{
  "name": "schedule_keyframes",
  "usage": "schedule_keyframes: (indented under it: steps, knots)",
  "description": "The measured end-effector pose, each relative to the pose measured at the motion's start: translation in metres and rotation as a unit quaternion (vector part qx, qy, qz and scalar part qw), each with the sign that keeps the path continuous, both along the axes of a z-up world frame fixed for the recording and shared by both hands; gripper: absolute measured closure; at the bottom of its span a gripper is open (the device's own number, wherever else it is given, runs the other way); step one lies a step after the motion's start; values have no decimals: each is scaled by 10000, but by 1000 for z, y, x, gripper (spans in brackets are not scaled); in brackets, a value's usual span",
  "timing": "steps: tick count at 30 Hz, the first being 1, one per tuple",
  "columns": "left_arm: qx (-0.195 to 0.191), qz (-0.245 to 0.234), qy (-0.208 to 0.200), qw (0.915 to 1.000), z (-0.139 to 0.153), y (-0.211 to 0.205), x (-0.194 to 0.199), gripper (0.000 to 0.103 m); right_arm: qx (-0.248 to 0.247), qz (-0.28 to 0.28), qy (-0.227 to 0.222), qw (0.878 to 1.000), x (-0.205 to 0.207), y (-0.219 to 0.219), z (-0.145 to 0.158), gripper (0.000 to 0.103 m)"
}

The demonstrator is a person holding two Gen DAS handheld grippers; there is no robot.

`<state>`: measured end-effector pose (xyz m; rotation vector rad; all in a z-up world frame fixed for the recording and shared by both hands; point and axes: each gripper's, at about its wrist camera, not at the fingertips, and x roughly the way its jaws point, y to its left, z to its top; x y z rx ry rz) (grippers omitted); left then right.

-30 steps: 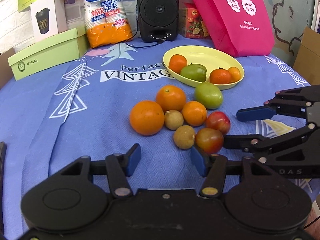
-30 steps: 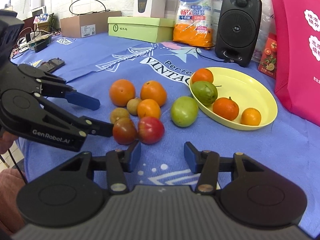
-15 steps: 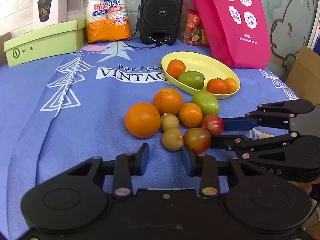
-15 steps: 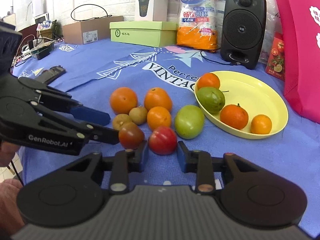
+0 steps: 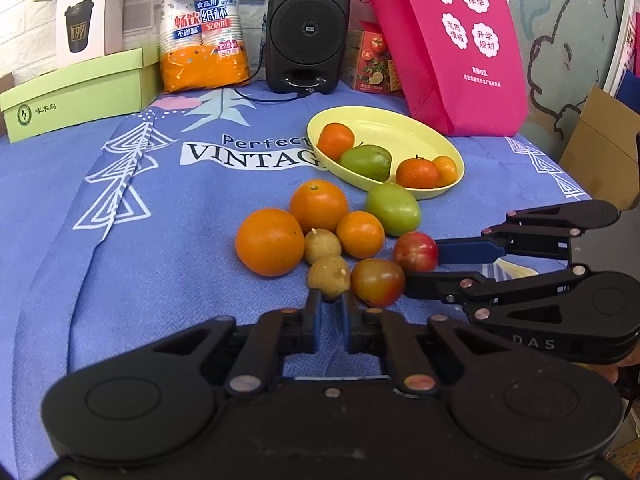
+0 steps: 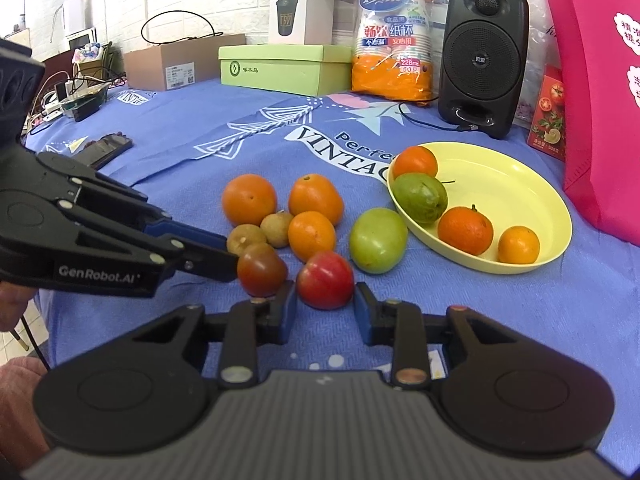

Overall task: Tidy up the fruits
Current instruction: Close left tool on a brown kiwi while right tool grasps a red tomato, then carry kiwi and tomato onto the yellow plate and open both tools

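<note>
Loose fruit lies on the blue cloth: three oranges, two small brown fruits, a green fruit (image 5: 393, 209), a dark tomato (image 5: 377, 282) and a red tomato (image 6: 325, 279). A yellow plate (image 5: 412, 132) holds several fruits. My left gripper (image 5: 330, 301) has its jaws closed in around the nearer brown fruit (image 5: 329, 275); the fingertips touch its near side. My right gripper (image 6: 325, 300) is open with a fingertip on each side of the red tomato, not clamped. In the left wrist view the right gripper's fingers (image 5: 468, 250) flank the red tomato (image 5: 415, 251).
A black speaker (image 5: 307, 26), an orange cup pack (image 5: 202, 26), a green box (image 5: 80, 94) and a pink bag (image 5: 452, 44) stand along the back. A cardboard box (image 5: 604, 152) is at the right. A phone (image 6: 106, 146) lies on the cloth.
Both grippers moved forward to the fruit. The left jaws narrowed from wide open to around the brown fruit. The right jaws narrowed and now straddle the red tomato.
</note>
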<state>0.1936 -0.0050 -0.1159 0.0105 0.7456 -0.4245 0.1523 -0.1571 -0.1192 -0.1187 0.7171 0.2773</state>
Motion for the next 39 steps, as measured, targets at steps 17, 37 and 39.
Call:
schedule_keyframes:
  steps: [17, 37, 39]
  knots:
    - [125, 290, -21, 9995, -3, -6, 17, 63, -14, 1, 14, 10000, -6, -1, -1, 73]
    - [19, -24, -198, 9998, 23, -5, -1, 79, -31, -54, -209, 9998, -19, -9, 19, 73]
    - [18, -116, -298, 9995, 32, -8, 1, 79, -50, -88, -292, 9995, -22, -12, 25, 73]
